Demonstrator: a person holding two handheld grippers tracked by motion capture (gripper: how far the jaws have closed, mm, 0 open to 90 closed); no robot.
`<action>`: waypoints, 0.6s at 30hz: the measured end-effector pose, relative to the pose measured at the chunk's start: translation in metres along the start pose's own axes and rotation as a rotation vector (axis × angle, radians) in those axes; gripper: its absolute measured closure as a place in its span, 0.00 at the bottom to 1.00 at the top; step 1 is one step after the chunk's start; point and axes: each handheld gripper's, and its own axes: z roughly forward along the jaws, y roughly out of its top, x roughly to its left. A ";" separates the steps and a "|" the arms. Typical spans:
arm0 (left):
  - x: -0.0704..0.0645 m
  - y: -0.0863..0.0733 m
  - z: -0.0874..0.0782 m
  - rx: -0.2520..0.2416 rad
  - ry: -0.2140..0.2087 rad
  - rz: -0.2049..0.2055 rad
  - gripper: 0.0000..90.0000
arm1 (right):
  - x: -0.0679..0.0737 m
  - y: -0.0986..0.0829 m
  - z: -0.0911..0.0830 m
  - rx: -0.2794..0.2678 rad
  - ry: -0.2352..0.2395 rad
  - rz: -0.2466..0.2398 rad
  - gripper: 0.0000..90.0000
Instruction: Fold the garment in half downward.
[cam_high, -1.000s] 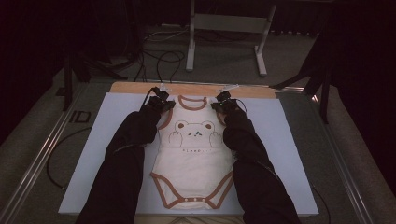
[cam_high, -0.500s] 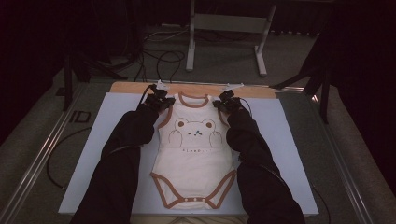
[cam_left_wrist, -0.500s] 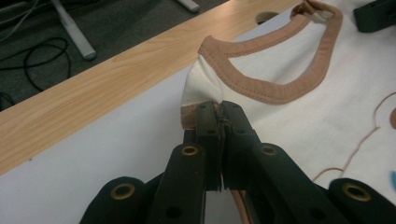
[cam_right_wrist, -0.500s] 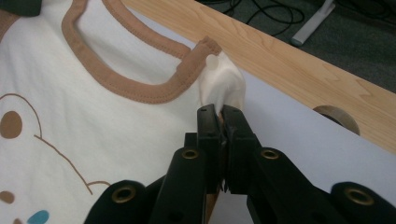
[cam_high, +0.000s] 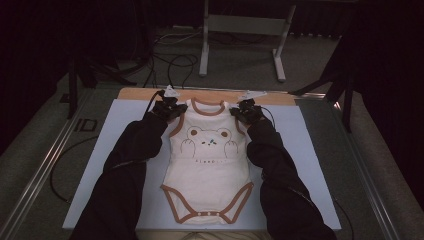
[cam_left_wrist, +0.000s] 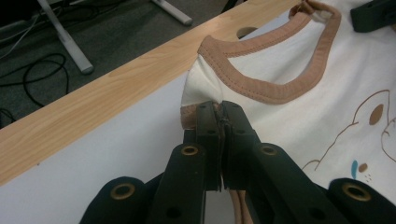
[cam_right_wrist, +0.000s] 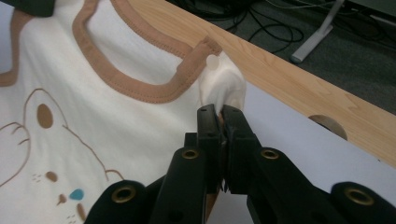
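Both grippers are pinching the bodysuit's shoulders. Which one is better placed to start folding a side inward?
Neither clearly. The left gripper and right gripper each clamp a shoulder of the cream, brown-trimmed bear bodysuit, mirrored on the table.

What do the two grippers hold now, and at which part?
Both hold the baby bodysuit: the left gripper pinches one shoulder, the right gripper the other shoulder.

The sleeves cover both side edges of the bodysuit in the high view, its tiny chest lettering is unreadable, the bear print runs off both gripper views' edges, and the pinched shoulder fabric is buried between jaws.
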 end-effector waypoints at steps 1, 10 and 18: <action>-0.001 0.000 -0.002 -0.007 -0.002 -0.004 0.98 | 0.002 0.000 -0.002 -0.004 0.001 -0.003 0.97; -0.008 0.001 -0.017 -0.026 -0.023 0.010 0.98 | 0.012 -0.002 -0.019 -0.025 0.012 -0.023 0.97; -0.015 -0.001 -0.032 -0.042 -0.033 0.029 0.98 | 0.021 -0.004 -0.034 -0.050 0.015 -0.040 0.97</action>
